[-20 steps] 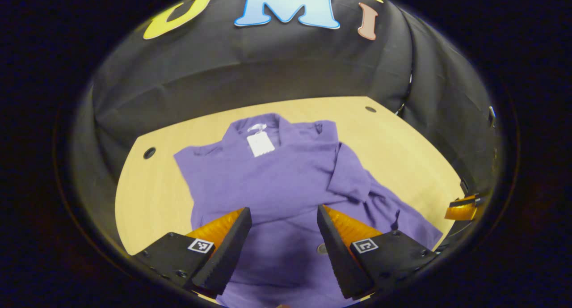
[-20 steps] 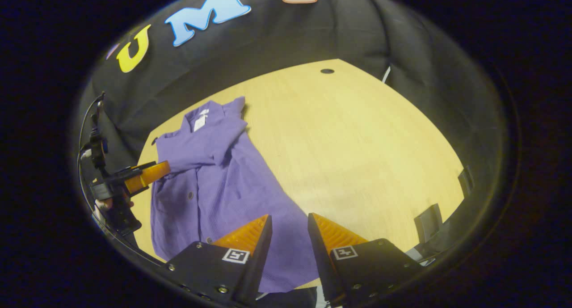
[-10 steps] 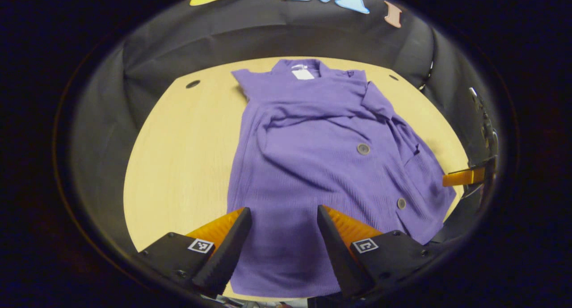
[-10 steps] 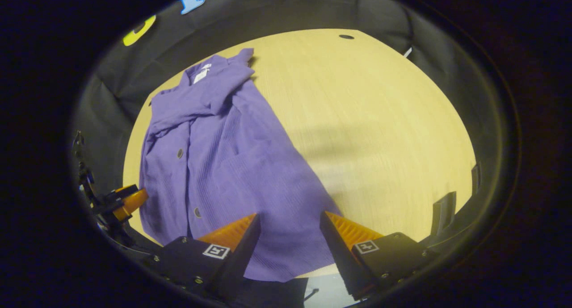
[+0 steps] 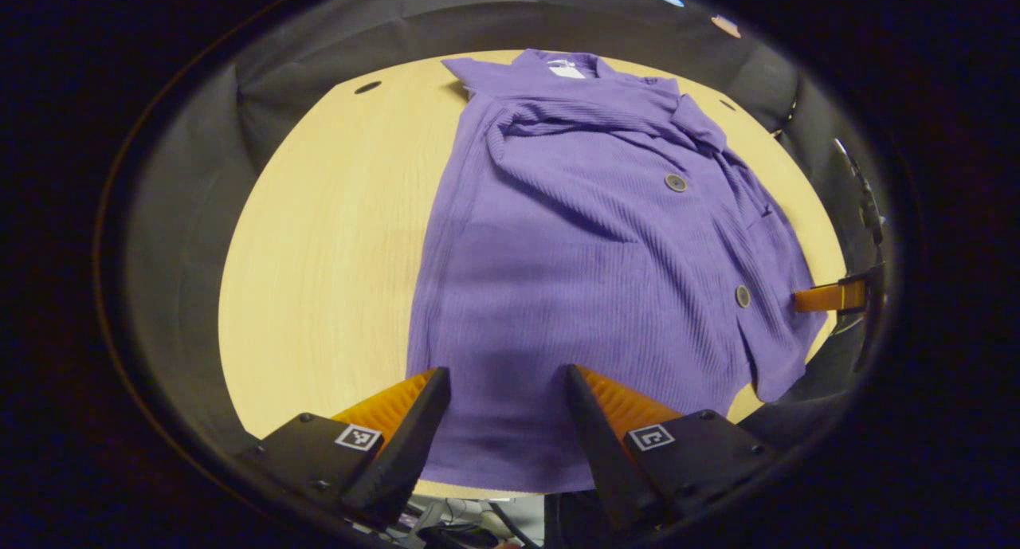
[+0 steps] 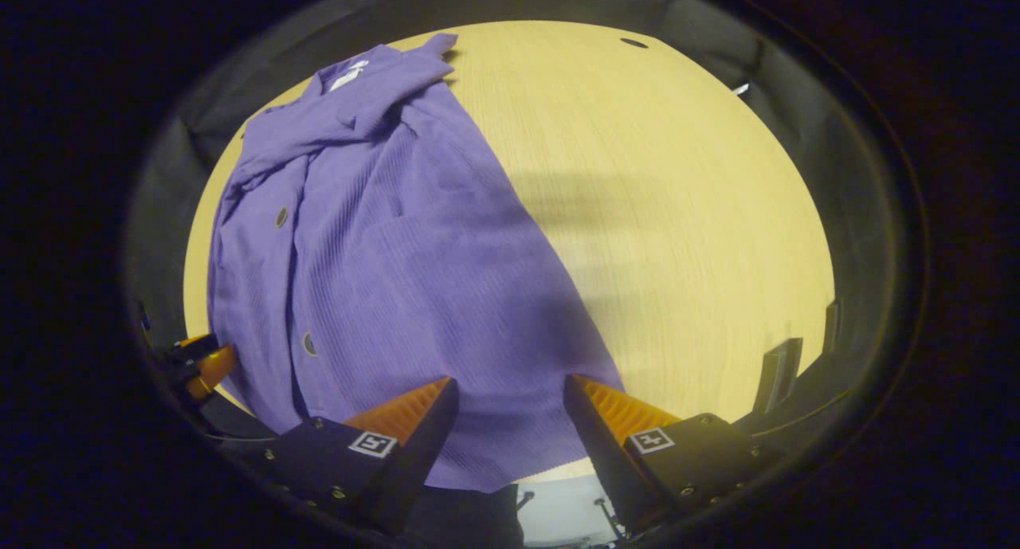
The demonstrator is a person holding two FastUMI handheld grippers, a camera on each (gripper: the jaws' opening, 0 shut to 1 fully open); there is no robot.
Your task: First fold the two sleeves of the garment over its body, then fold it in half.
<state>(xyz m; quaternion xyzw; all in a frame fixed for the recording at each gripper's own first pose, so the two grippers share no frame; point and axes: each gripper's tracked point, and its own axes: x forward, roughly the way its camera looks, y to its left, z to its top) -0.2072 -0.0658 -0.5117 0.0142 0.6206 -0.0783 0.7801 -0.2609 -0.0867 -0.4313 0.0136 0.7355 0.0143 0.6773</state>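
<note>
Both hand-held grippers pulled back to garment [image 5: 590,270] hem, jaws apart.

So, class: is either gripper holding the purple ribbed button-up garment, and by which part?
Neither. The left gripper and right gripper hover open above the hem of the purple ribbed garment, gripping nothing.

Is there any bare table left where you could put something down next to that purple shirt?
Yes. Bare table stretches from the purple shirt to the black cloth wall on one side; a narrower strip borders the shirt's other side. The middle and near edge are crowded: shirt, both grippers.
</note>
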